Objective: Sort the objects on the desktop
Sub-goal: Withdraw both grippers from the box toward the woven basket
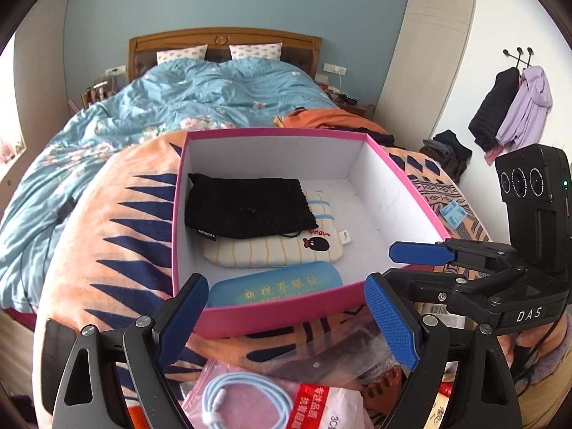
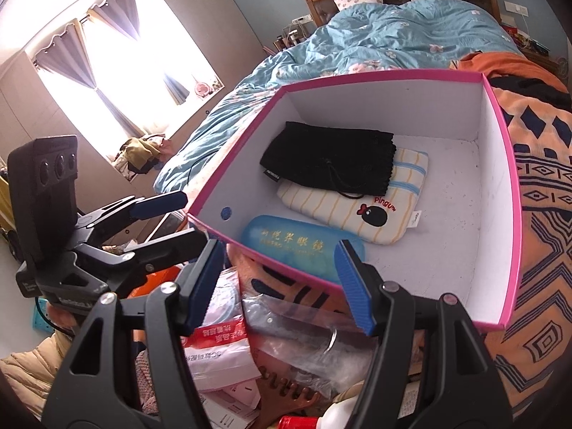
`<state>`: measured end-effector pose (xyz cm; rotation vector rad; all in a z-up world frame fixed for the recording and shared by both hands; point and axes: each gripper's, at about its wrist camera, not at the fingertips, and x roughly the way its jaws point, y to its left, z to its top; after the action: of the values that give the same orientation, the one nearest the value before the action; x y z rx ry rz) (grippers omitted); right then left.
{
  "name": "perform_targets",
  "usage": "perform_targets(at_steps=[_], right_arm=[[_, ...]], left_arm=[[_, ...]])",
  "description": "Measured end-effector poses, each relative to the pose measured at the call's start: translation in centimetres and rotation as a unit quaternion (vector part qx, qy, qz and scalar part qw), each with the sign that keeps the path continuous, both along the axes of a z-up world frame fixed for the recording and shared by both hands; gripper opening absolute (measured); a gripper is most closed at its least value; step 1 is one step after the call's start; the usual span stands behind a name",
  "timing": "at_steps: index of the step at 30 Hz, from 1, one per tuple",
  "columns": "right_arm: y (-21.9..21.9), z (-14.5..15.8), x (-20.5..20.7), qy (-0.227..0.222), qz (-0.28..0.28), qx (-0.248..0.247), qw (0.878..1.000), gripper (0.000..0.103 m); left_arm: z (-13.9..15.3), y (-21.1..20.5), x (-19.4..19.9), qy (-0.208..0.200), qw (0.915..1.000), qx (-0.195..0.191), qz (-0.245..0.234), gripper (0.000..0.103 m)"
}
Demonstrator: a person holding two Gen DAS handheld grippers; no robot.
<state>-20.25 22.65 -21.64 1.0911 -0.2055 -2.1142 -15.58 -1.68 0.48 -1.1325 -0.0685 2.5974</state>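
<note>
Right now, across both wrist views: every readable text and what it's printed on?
"Pingu": striped cream fabric pouch in the pink cardboard box.
"新视界眼镜": gold print on the blue plastic glasses case.
"DAS": black body of the right gripper.
Small white tag on the black drawstring bag: unreadable.
Red-and-white plastic packet: Chinese print, partly hidden.

Pink box (image 1: 271, 316), white inside, open top, frame center on the orange blanket. Inside at left: black drawstring pouch (image 1: 246, 207) lying flat on a striped cream Pingu pouch (image 1: 286, 250). Blue glasses case (image 1: 275, 284) flat against the near wall. Bagged light-blue cable (image 1: 246, 398) bottom center, outside the box.
</note>
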Motion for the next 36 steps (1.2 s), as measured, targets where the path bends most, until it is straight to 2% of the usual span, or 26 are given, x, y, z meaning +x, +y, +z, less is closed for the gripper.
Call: perform_targets(at_steps=[5, 10, 24, 30, 36], right_arm=[[0.1, 0.4, 1.3, 0.008, 0.007, -0.001, 1.000, 0.067], [0.3, 0.7, 2.8, 0.018, 0.015, -0.001, 1.000, 0.067], [2.0, 0.7, 7.8, 0.033, 0.035, 0.022, 0.999, 0.067], [3.6, -0.2, 8.9, 0.025, 0.022, 0.033, 0.999, 0.067], [6.3, -1.1, 9.8, 0.014, -0.008, 0.038, 0.999, 0.067]], left_arm=[[0.6, 0.5, 1.7, 0.017, 0.9998, -0.011, 0.004, 0.091], [1.0, 0.4, 3.1, 0.030, 0.9994, -0.008, 0.011, 0.097], [-0.5, -2.7, 6.4, -0.003, 0.9991, 0.028, 0.032, 0.097], [-1.6, -2.4, 7.5, -0.014, 0.9992, 0.026, 0.027, 0.097], [-2.6, -0.2, 8.0, -0.030, 0.9994, 0.019, 0.003, 0.097]])
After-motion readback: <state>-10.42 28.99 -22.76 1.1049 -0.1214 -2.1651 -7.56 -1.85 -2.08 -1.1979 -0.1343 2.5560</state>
